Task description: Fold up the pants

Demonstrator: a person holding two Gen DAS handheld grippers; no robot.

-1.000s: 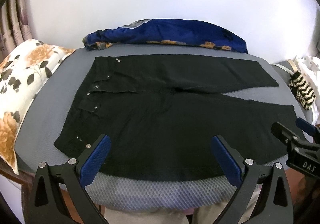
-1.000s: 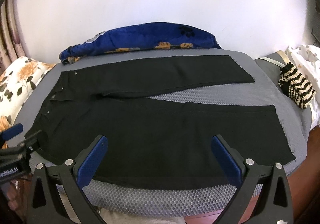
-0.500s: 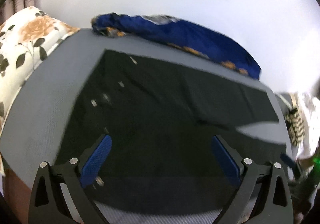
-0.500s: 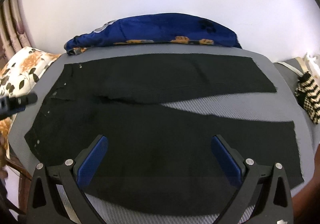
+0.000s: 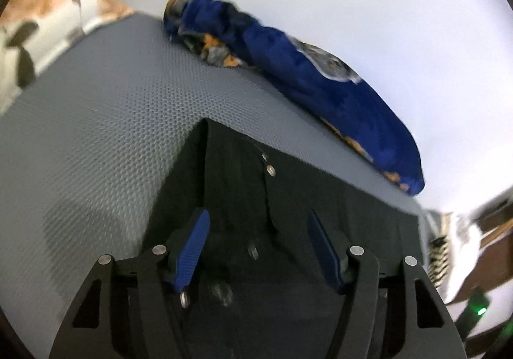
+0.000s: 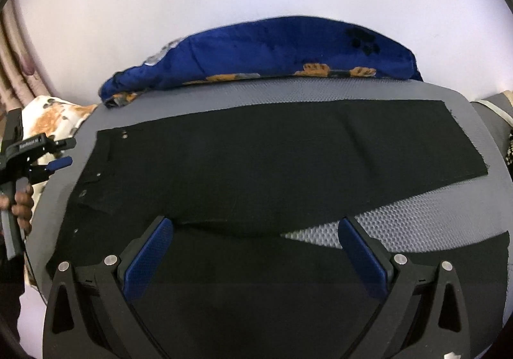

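The left gripper (image 5: 256, 250), jaws wide, is hanging over the black pants' (image 6: 256, 173) waistband at the surface's (image 5: 96, 118) left edge, the right gripper (image 6: 256, 262) gaping mid-leg.

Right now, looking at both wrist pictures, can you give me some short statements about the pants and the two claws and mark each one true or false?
1. The black pants lie spread flat on the grey mesh surface. True.
2. The right claw is shut on a pant leg. False: its pads stand wide apart, gripping nothing.
3. A blue blanket lies beyond the pants, by the wall. True.
4. The two legs are already folded onto each other. False: they lie apart, with mesh showing between them.
5. The left claw is open over the waistband end. True.
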